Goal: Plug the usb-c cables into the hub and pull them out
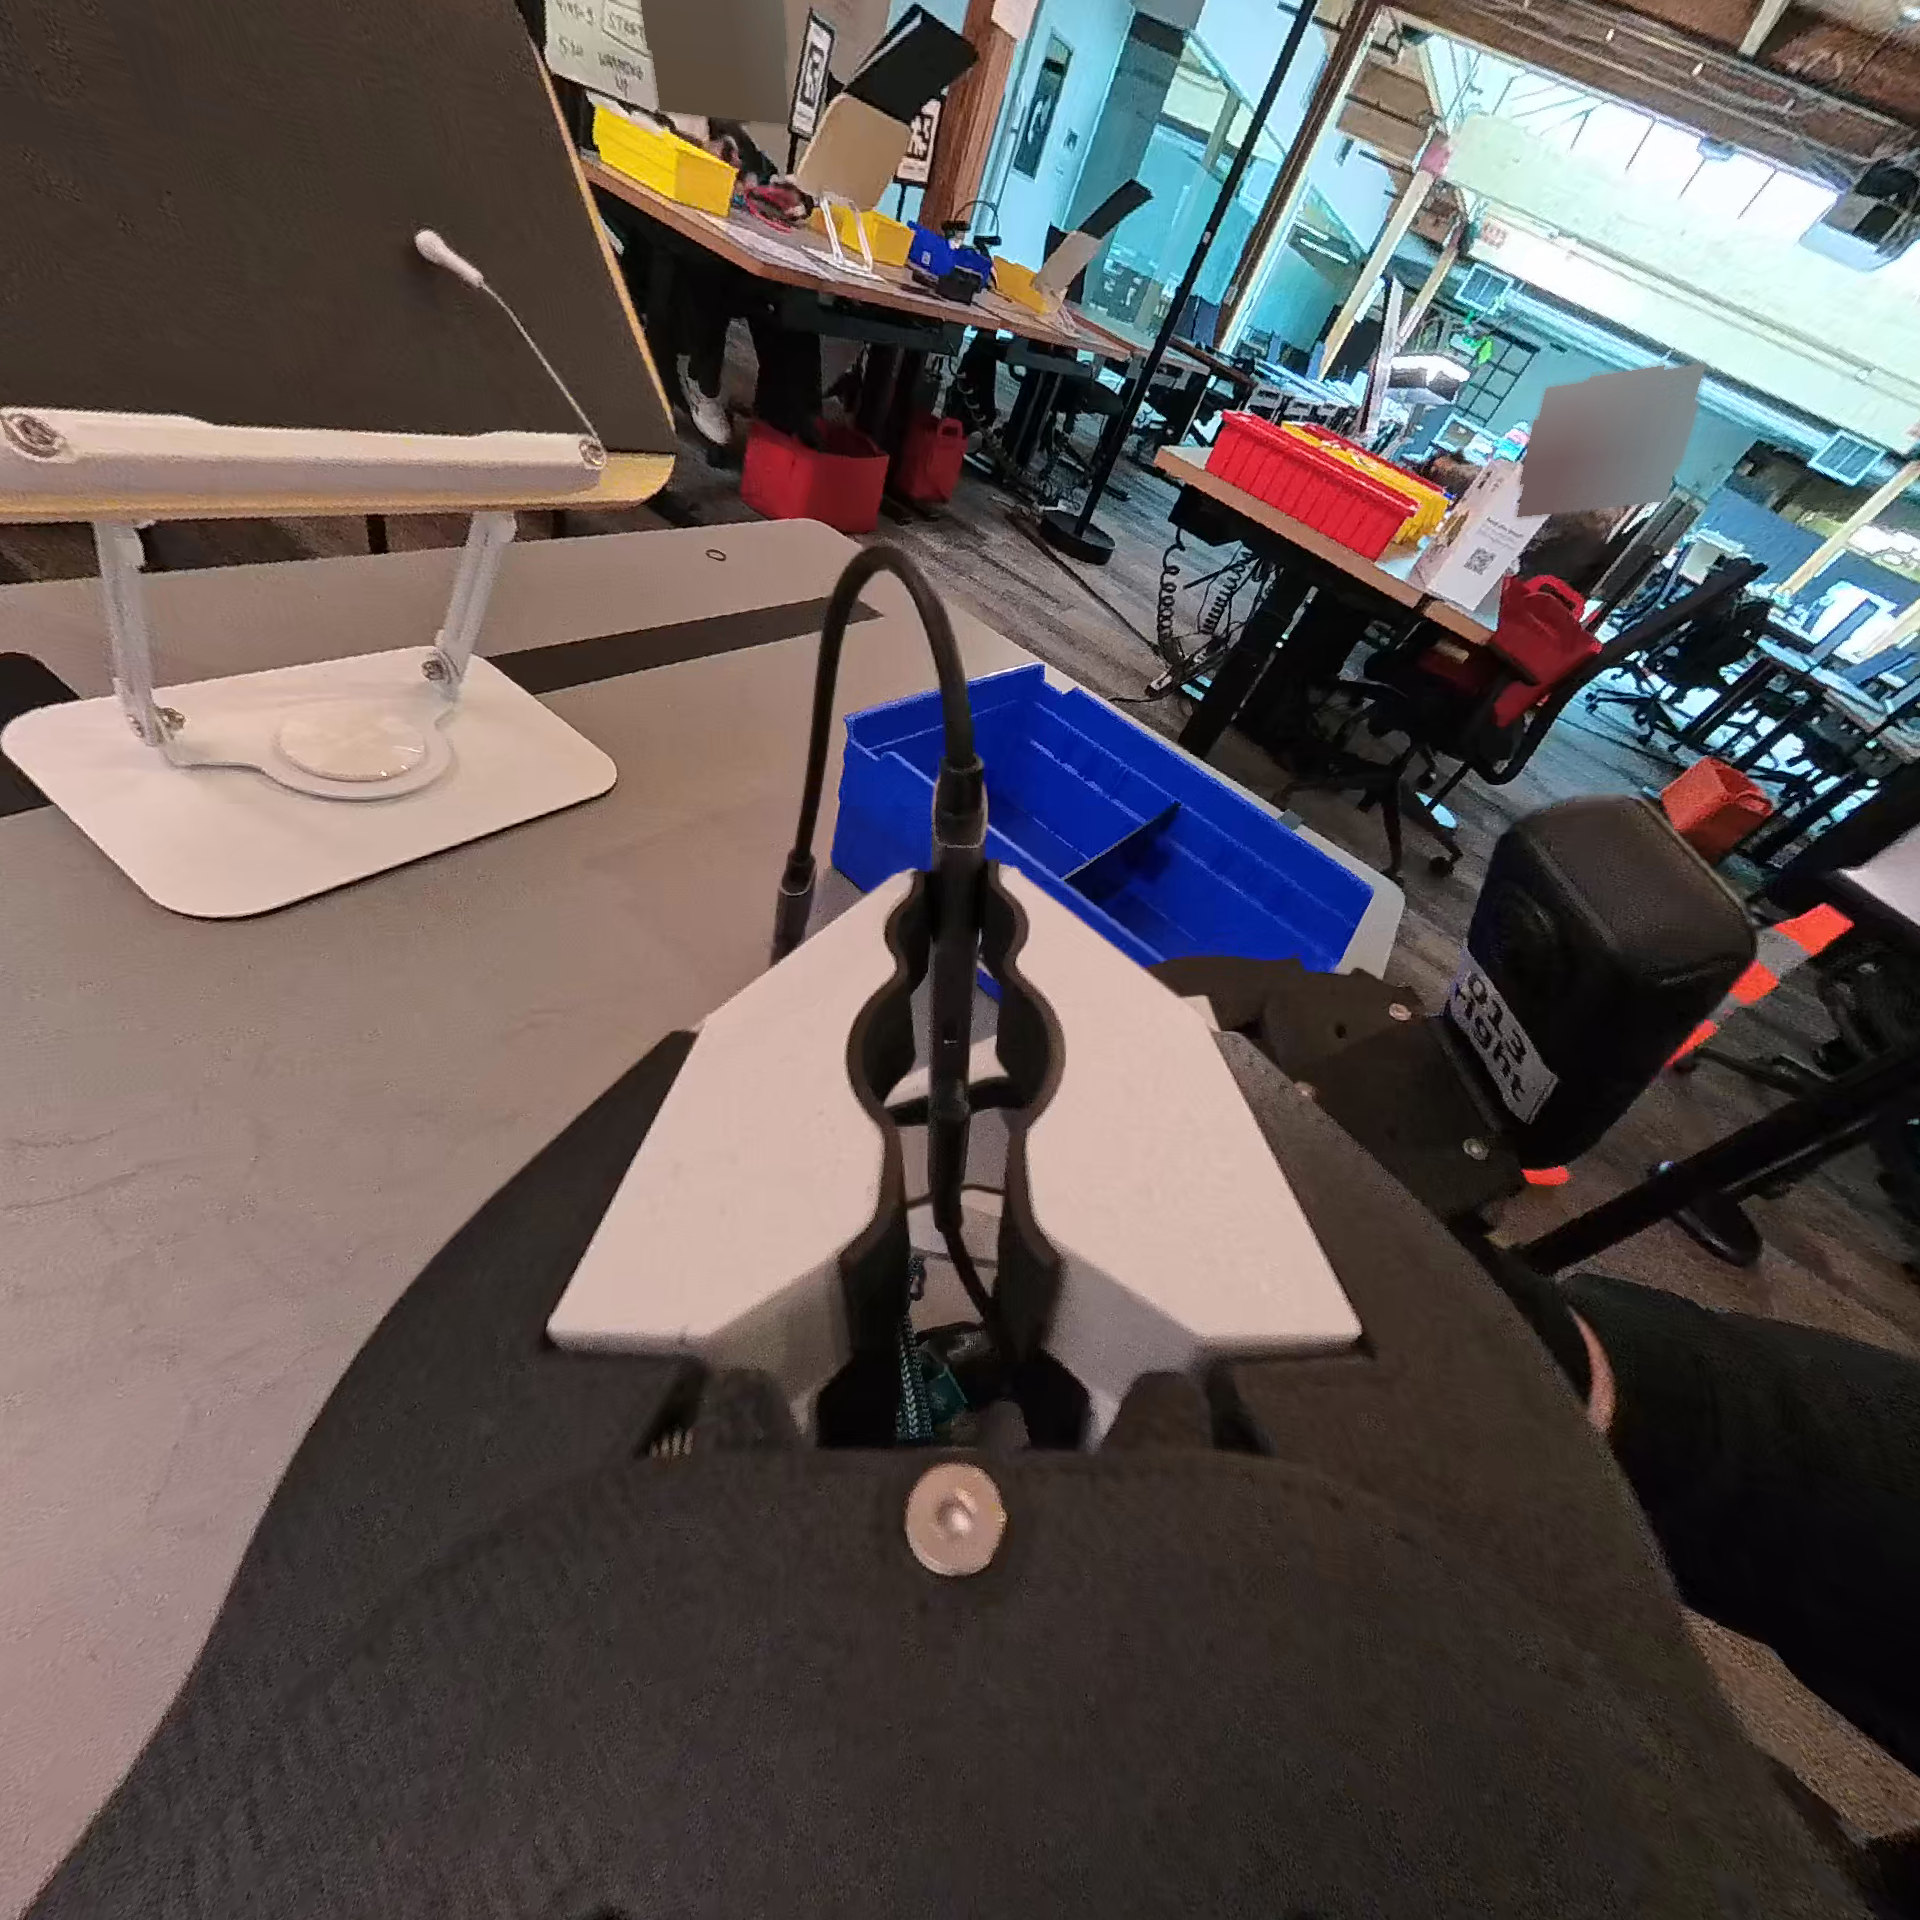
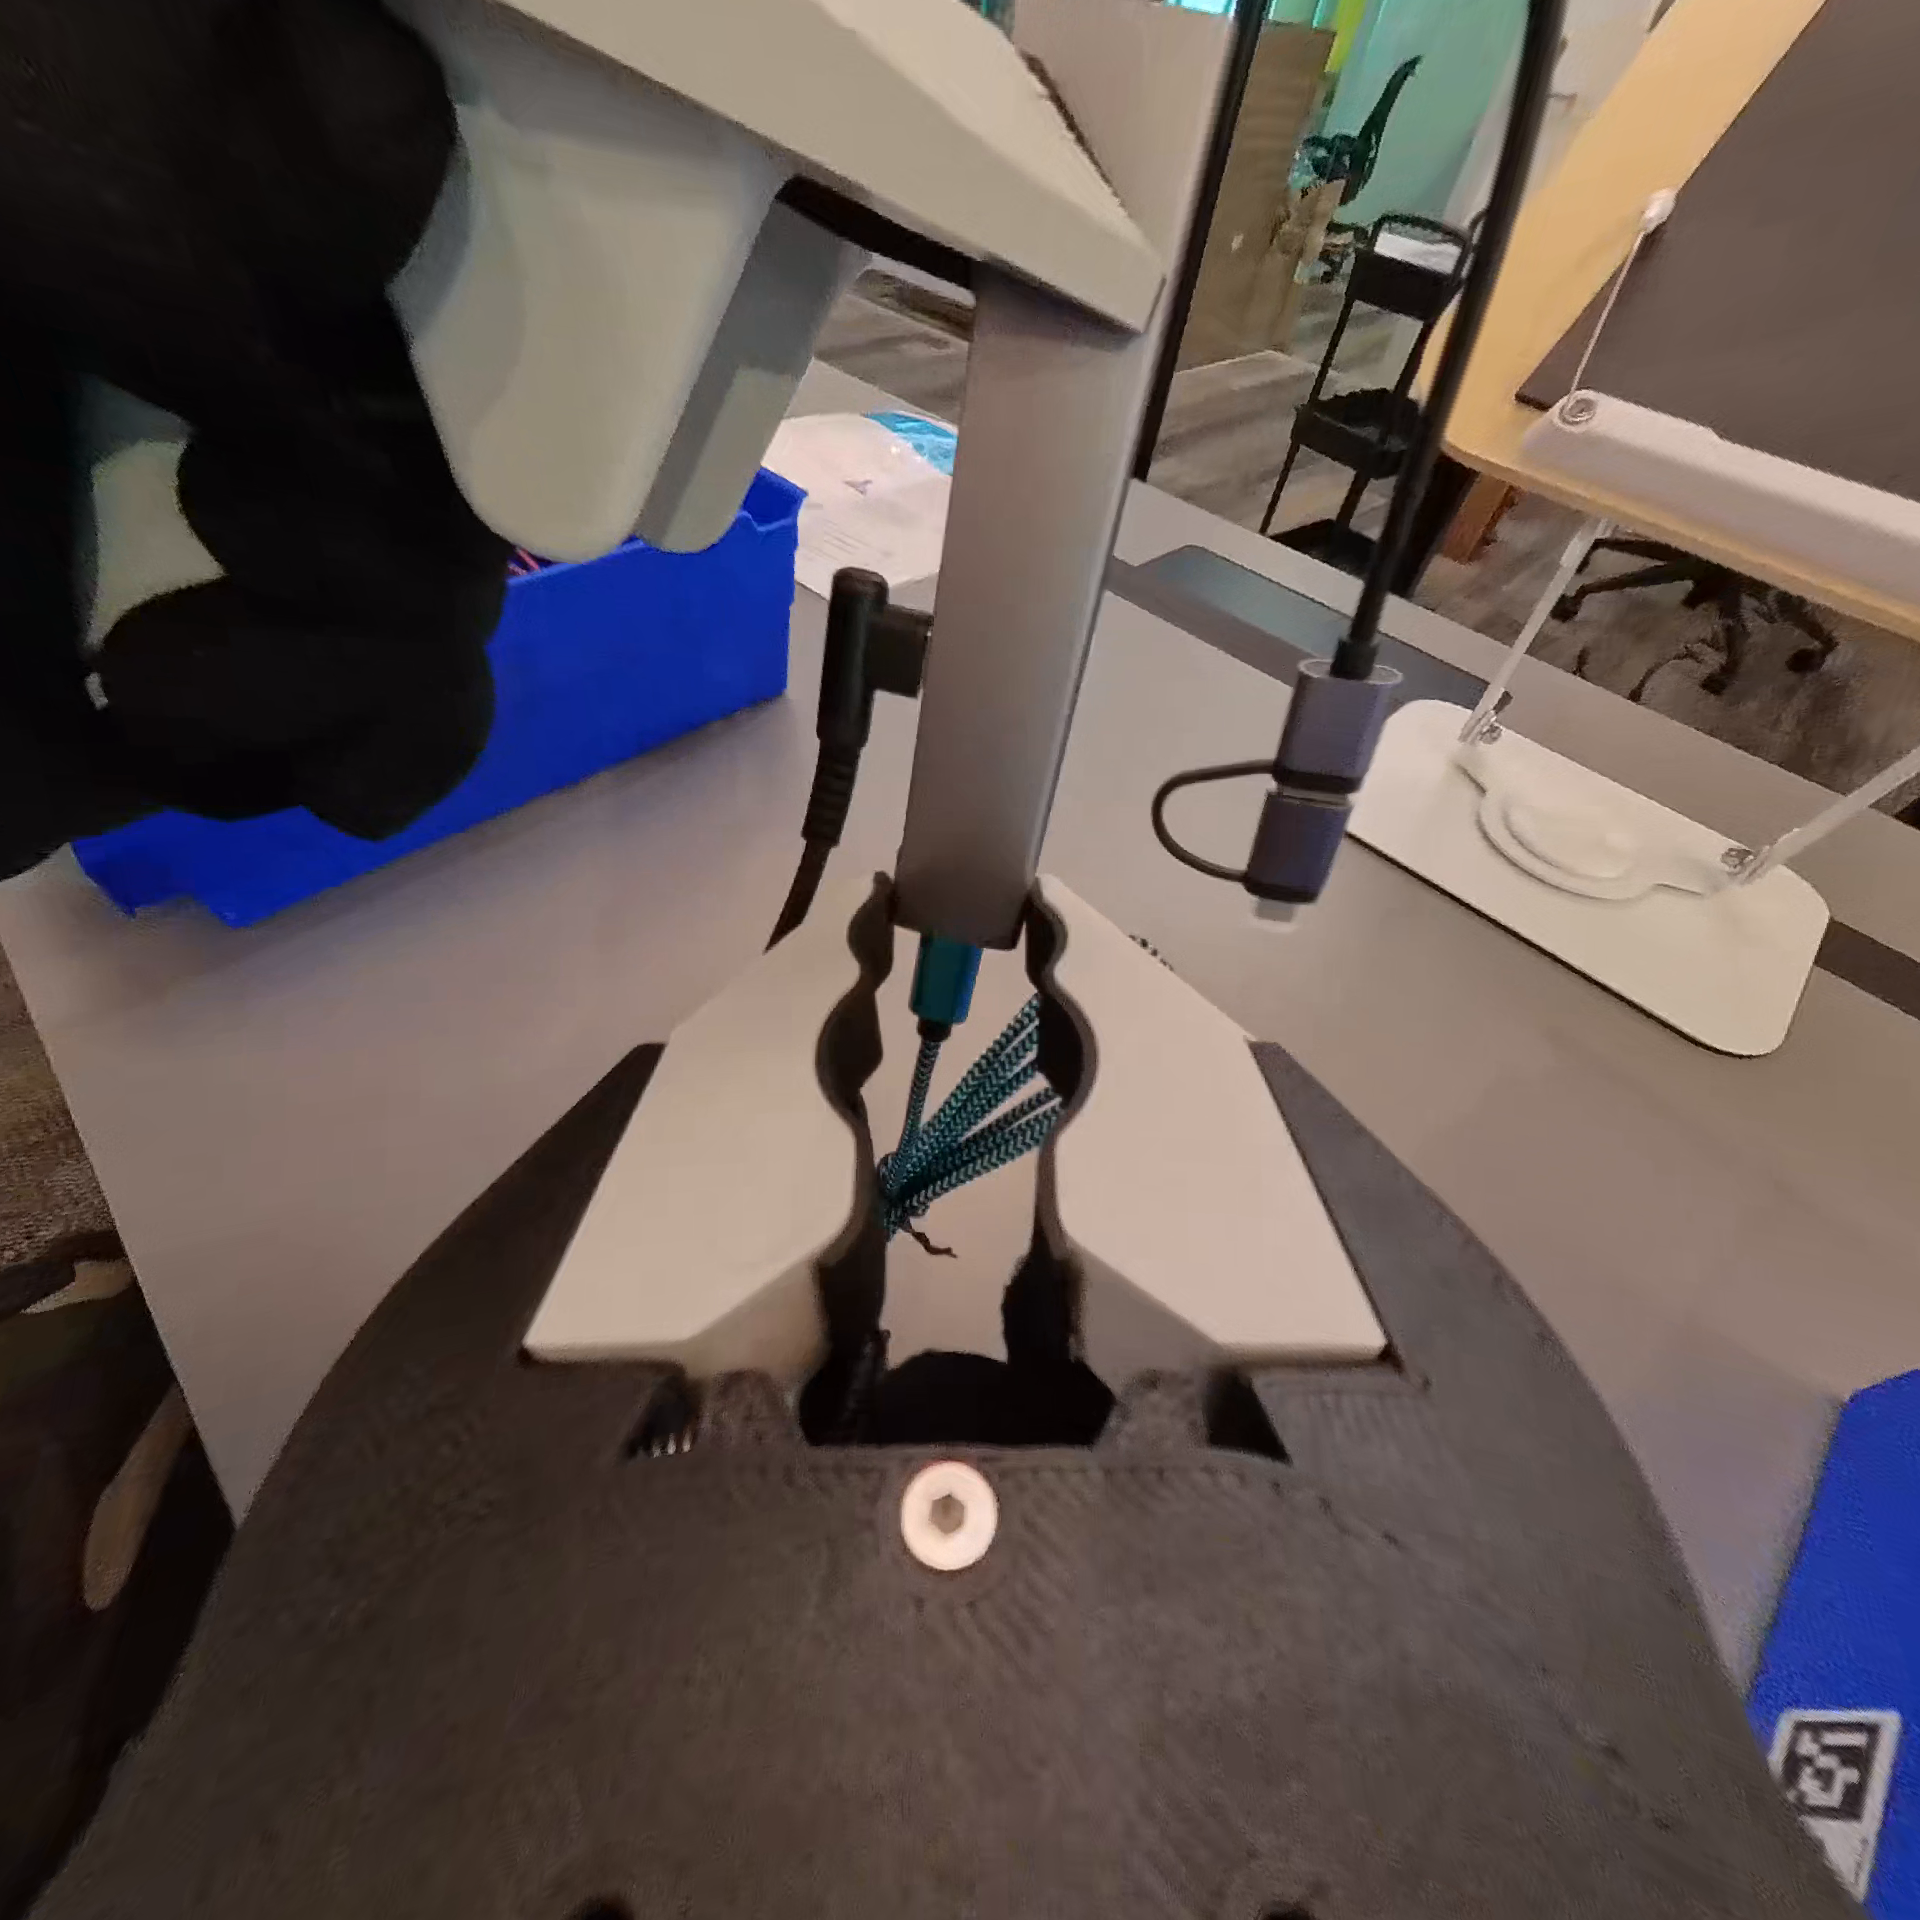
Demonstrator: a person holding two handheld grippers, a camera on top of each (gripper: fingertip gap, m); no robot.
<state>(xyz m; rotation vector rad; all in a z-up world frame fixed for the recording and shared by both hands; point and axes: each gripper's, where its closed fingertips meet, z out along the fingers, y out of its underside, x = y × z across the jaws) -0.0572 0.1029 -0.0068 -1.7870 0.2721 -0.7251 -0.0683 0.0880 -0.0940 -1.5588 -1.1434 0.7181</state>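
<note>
Fingers (image 2: 1143, 1091) of both grippers nearly closed on the grey hub (image 2: 1013, 623), teal plug (image 2: 945, 971) inserted.

A blue bin (image 1: 1132, 831) sits on the grey table (image 1: 312, 1091), well apart from a white stand (image 1: 312, 790) holding a dark board (image 1: 260, 208). Red and yellow bins (image 1: 1320, 478) rest on farther desks.

L gripper (image 1: 951, 914) is held above the grey table, near its far right edge, white fingers (image 1: 769, 1122) pinched close on the hub (image 2: 1013, 582), which it holds on end. R gripper (image 2: 956, 914) meets the hub's lower end from below, its fingers (image 2: 727, 1174) tight vs. both sides. A black-gloved hand (image 2: 239, 447) grips the L gripper's handle.
</note>
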